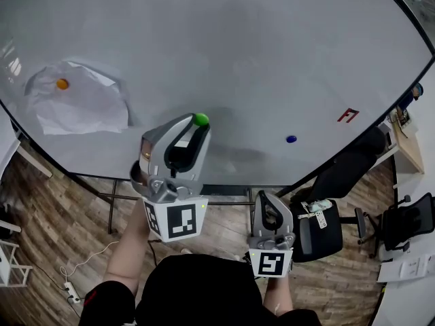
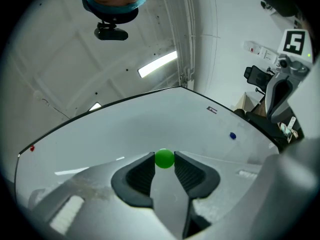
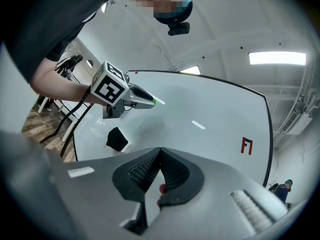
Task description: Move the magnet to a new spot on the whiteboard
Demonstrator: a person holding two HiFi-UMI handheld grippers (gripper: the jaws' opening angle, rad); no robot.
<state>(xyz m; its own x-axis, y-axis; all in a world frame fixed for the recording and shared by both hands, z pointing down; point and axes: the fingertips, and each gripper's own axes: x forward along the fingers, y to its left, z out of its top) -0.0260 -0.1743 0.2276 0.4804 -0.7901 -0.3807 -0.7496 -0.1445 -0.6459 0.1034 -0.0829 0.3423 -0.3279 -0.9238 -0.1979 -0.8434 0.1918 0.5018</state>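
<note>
Green magnet (image 2: 164, 159), half hidden, seems clamped in left tongs (image 2: 164, 156); right tongs (image 3: 159, 150) together.

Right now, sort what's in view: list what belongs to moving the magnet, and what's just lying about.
Job in hand: green magnet, left gripper closed on it, whiteboard.
Lying about: blue magnet, orange magnet on paper sheet, office chair, shut right gripper.
</note>
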